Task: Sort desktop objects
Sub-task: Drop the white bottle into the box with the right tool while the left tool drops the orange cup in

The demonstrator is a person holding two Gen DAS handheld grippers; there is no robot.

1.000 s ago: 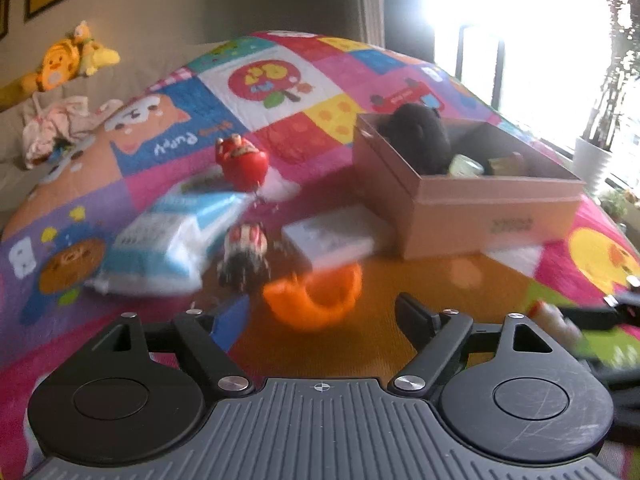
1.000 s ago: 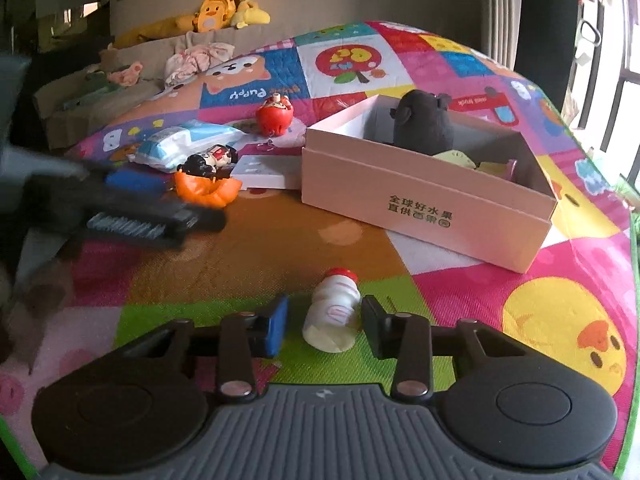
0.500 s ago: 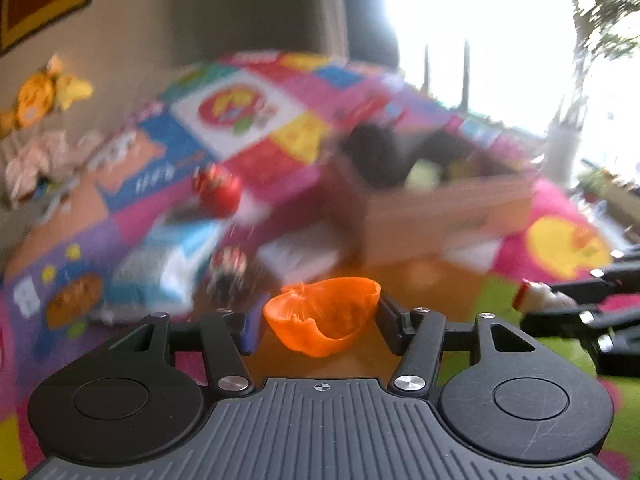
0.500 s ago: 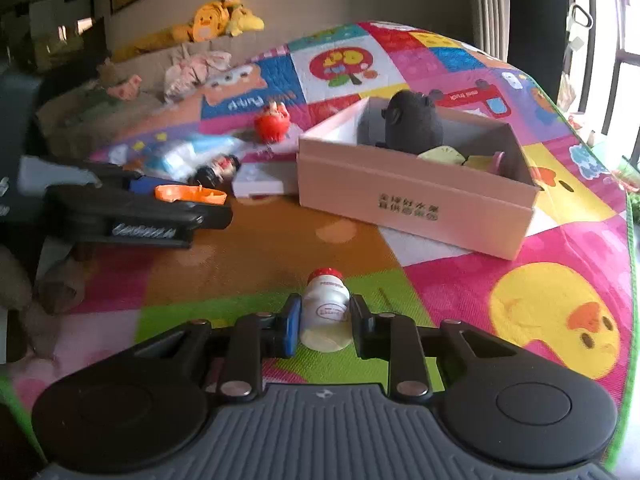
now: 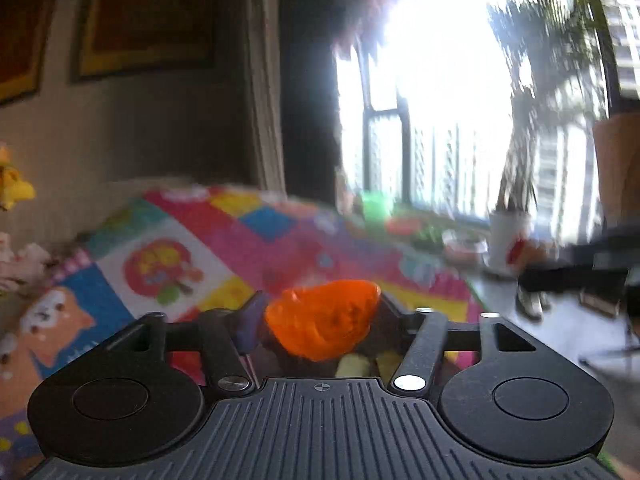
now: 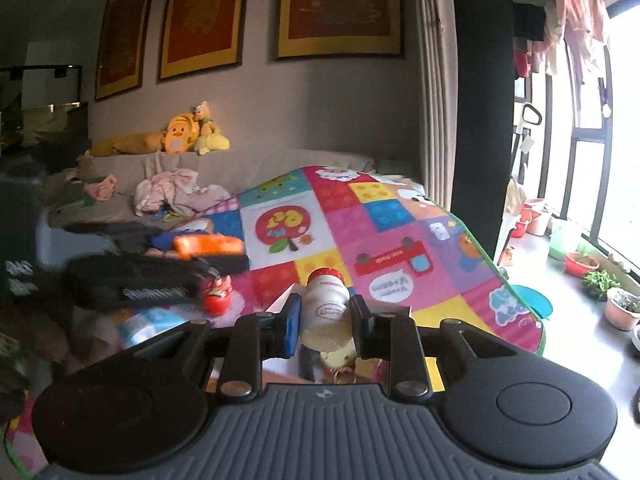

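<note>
My left gripper (image 5: 320,320) is shut on an orange plastic shell piece (image 5: 324,326) and holds it up in the air above the colourful play mat (image 5: 168,264). It also shows from the side in the right wrist view (image 6: 208,245). My right gripper (image 6: 326,322) is shut on a small white yogurt drink bottle (image 6: 325,312) with a red cap, lifted above the pink cardboard box, whose edge (image 6: 280,304) shows just below it. A red round doll (image 6: 218,296) and a blue-white wipes pack (image 6: 148,324) lie on the mat at left.
A couch (image 6: 240,168) with yellow plush toys (image 6: 188,132) and clothes stands behind the mat. Plant pots (image 6: 620,312) and basins line the window sill floor at right. The left wrist view is motion-blurred.
Both grippers closed on their objects, the left on the orange piece, the right on the bottle, and lifted them well above the mat. Both cameras now tilt up toward wall and window.
</note>
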